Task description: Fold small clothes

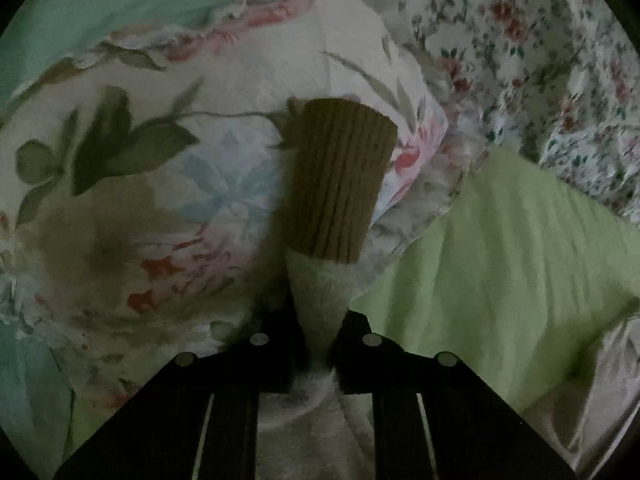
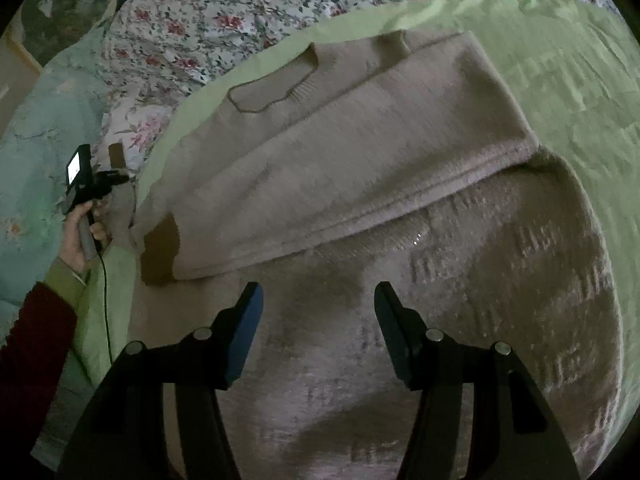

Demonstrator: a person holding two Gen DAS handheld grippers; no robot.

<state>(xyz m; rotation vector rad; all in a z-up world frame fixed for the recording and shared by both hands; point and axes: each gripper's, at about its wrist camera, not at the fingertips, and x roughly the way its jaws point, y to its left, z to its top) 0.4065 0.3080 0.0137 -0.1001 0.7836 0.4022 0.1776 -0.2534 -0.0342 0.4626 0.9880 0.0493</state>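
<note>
Beige knit: a small sweater [image 2: 340, 152] is spread on a pale green sheet [image 2: 560, 80], seen from the right wrist view; one side is already laid over the body, and the neckline sits toward the far edge.
Bedding: a rose-print cover [image 2: 224, 12] is seen beyond the green sheet; in the left wrist view a large-flowered pillow [image 1: 160, 160] lies under the held sleeve.
Lower body of sweater: it fills the near part of the right view, flat and slightly wrinkled.
Sleeve: one sleeve [image 1: 320, 300] is lifted clear of the garment's left side and hangs from the left gripper [image 1: 318, 354], its brown ribbed cuff [image 1: 340, 180] pointing away from the camera.
Left gripper fingers: they are closed tight on the pale sleeve fabric just behind the cuff.
Right gripper [image 2: 318, 332]: it is held above the sweater's lower body, fingers wide apart, with nothing between them.
Second cuff: a brown cuff [image 2: 160, 252] lies at the sweater's left edge.
Handling: the knit is judged soft, light and limp; it is likely to sag and stretch when lifted by one point, so a pinch across a doubled edge or hem is advised.
Where to hold: the hem corners and the sleeve near the cuff are judged the firmest places.
</note>
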